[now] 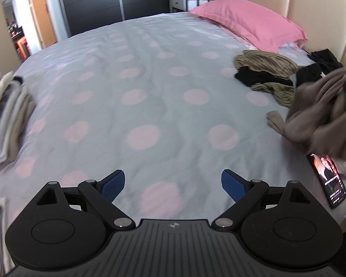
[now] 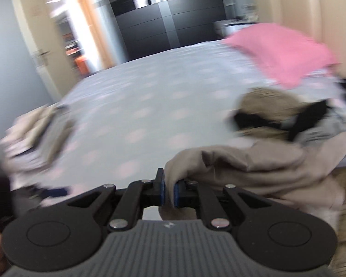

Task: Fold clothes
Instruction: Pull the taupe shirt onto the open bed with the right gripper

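The beige garment, near the bed's right edge, is clamped in the right gripper; it should be spread flat mid-bed, where the left gripper, jaws apart, can take another edge

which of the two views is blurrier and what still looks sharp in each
Right wrist view is blurrier: the bed, pink pillow and folded stack smear, while the right gripper, shut on the beige garment, stays sharp. Left wrist view is mostly crisp: polka-dot duvet and open left gripper clear; only the beige garment and the folded stack at the edges blur. Both bend straight lines, fisheye style.
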Action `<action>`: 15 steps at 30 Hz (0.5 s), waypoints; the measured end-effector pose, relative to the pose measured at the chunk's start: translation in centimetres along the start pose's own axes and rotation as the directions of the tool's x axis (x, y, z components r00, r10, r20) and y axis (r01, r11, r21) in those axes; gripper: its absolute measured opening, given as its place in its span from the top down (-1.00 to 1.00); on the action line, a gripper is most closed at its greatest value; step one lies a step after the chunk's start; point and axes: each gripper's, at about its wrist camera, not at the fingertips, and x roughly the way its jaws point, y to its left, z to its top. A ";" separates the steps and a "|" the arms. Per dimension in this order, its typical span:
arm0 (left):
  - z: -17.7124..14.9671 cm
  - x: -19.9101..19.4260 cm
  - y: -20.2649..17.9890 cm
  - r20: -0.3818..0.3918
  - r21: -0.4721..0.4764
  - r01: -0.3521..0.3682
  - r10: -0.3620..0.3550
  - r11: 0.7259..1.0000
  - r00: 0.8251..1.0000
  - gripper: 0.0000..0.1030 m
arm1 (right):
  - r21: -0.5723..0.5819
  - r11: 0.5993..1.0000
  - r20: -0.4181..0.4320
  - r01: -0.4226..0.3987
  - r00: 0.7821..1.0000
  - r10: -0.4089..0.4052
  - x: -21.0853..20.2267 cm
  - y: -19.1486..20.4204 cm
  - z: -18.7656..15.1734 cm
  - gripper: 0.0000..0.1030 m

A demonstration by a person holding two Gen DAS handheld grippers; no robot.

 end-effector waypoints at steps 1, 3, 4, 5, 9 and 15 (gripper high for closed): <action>-0.3 -0.6 0.8 0.001 -0.007 -0.013 0.013 1.000 1.000 -0.78 | -0.012 0.999 -0.018 -0.047 0.999 0.047 0.4 1.8 -0.6 0.82; -1.1 -1.7 2.9 0.005 -0.022 -0.046 0.046 0.999 0.999 -0.78 | -0.034 0.992 -0.064 -0.121 0.991 0.119 1.3 5.1 -2.0 0.82; -1.6 -2.2 3.7 0.003 -0.032 -0.064 0.065 0.997 0.998 -0.79 | -0.043 0.988 -0.096 -0.149 0.985 0.144 1.9 6.3 -2.9 0.82; -2.0 -2.6 4.6 0.002 -0.042 -0.082 0.083 0.996 0.997 -0.79 | -0.049 0.986 -0.123 -0.159 0.981 0.152 2.6 7.1 -3.6 0.76; -4.0 -3.4 7.5 -0.019 -0.094 -0.110 0.109 0.989 0.994 -0.78 | -0.068 0.981 -0.214 -0.184 0.963 0.166 5.1 9.3 -6.3 0.23; -5.9 -3.2 8.3 -0.035 -0.133 -0.050 0.046 0.990 0.998 -0.78 | -0.080 0.990 -0.234 -0.113 0.968 0.092 5.2 7.7 -7.6 -0.14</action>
